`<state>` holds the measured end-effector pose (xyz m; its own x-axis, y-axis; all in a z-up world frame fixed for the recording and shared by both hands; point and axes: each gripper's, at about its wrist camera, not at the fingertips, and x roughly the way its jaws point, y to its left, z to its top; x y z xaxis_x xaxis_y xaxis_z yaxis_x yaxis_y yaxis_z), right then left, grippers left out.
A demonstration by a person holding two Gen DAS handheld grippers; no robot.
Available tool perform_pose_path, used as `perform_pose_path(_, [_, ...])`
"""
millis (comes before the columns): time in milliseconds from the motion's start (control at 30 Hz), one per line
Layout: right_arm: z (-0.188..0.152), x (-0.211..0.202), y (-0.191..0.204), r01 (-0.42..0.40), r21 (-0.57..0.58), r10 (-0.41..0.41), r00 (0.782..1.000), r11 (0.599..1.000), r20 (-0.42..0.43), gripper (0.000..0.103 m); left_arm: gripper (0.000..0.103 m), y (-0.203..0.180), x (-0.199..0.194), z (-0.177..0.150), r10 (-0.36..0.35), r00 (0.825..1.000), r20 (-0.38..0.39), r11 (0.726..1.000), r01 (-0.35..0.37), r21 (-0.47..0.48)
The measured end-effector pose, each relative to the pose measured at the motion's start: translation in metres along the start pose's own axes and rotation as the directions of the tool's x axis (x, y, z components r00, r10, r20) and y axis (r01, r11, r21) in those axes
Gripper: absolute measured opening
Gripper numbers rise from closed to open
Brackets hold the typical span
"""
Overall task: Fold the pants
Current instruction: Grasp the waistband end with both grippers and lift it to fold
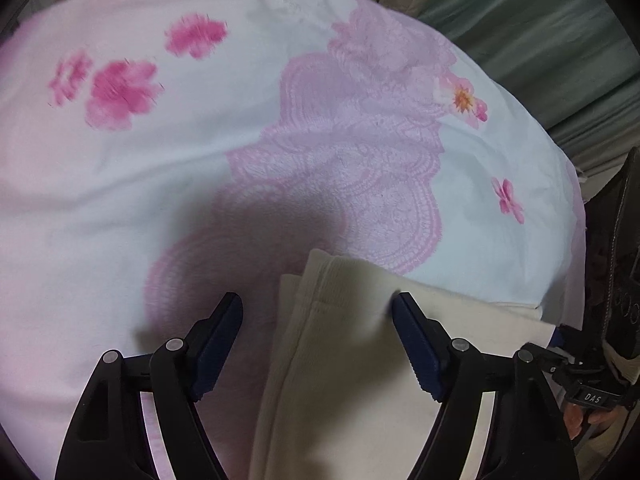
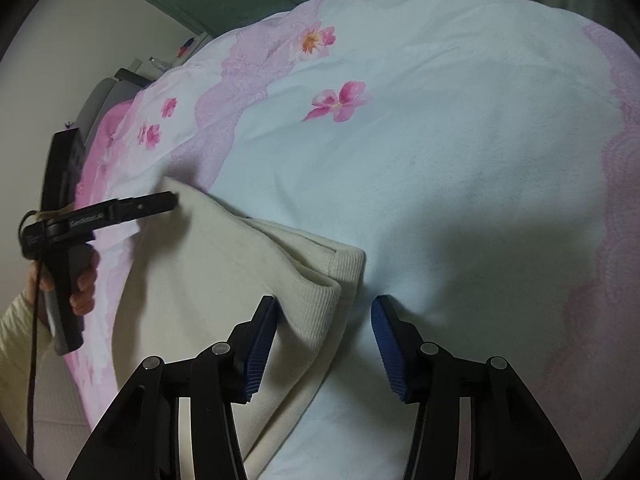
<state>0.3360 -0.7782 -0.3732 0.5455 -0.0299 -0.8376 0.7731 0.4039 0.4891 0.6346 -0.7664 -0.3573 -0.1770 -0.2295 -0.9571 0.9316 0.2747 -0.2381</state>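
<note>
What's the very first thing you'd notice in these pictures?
The big bedspread, white and pink with bright pink flowers, fills both views. Cream pants lie folded on it, near the bottom. The open left gripper and right gripper each straddle an edge of them.

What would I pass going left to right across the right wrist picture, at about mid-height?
The person's hand gripping the left tool → the cream folded pants → the pale floral bedcover.
</note>
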Motion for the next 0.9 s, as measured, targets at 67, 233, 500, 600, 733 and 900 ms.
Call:
perform_pose_path(67, [0.003, 0.004, -0.005, -0.019, 0.013, 0.019, 1.000, 1.000, -0.003, 0.050, 0.077, 0.000, 0.005, 0.000, -0.009, 1.000, 0.002, 1.000, 0.009, -0.013])
perform_pose_path(233, [0.006, 0.012, -0.013, -0.054, 0.034, 0.054, 0.998, 0.998, -0.012, 0.037, 0.058, -0.001, 0.010, -0.005, -0.074, 0.997, -0.014, 0.996, 0.074, -0.050])
perform_pose_path(500, [0.033, -0.014, 0.003, -0.079, -0.013, 0.079, 0.997, 0.997, 0.027, 0.015, 0.019, 0.005, -0.018, -0.003, -0.099, 0.995, 0.016, 0.994, 0.099, -0.034])
perform_pose_path(600, [0.032, -0.006, 0.008, -0.037, -0.054, 0.037, 0.999, 0.998, 0.013, 0.015, 0.019, 0.003, -0.013, -0.006, -0.083, 0.996, 0.006, 0.996, 0.084, -0.042])
perform_pose_path(733, [0.028, 0.001, -0.010, -0.053, 0.008, 0.053, 0.998, 0.999, -0.026, 0.014, 0.019, -0.015, -0.025, -0.002, -0.047, 0.998, 0.029, 0.999, 0.047, 0.003])
perform_pose_path(900, [0.024, -0.037, 0.012, -0.045, -0.099, 0.046, 0.999, 0.994, 0.014, 0.014, 0.019, -0.051, -0.069, 0.006, -0.025, 0.998, 0.062, 0.990, 0.016, 0.142])
